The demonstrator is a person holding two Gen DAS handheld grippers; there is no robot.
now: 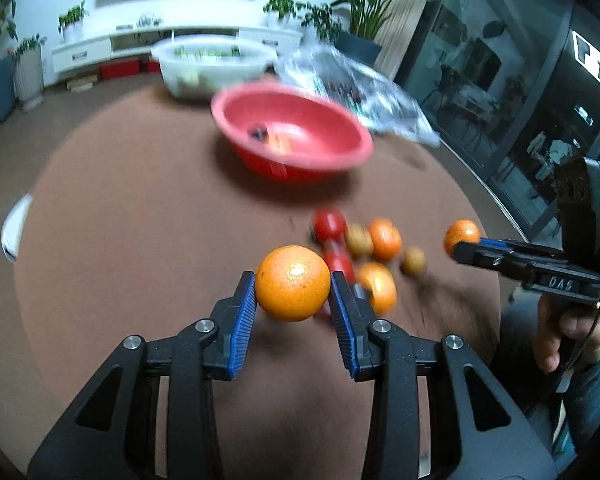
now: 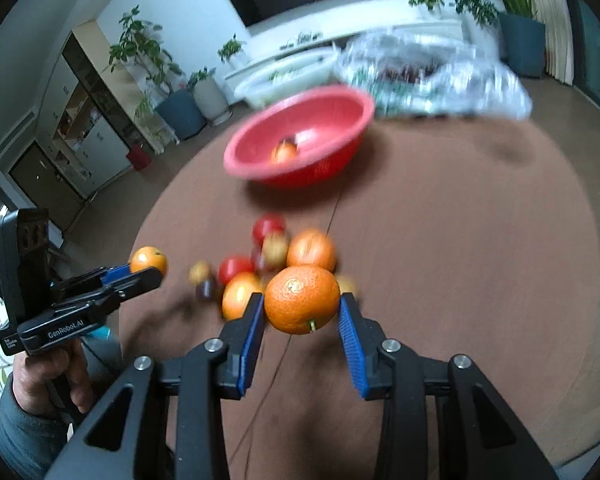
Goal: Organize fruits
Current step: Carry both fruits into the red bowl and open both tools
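i have an orange in each of my grippers: my left gripper is clamped on one orange, and my right gripper is clamped on another orange, both lifted clear of the table. this looks like the carry step, fruit picked and not yet dropped. the red bowl sits toward the far edge of the table and already holds some fruit, so i judge the next move is to bring each orange over its rim and loosen the jaws there, one at a time so my grippers don't collide. the loose pile of fruit lies near the middle of the table, between me and the bowl. the table is round and brown; beyond it are a white bowl, a crumpled plastic bag, potted plants and a wall screen.
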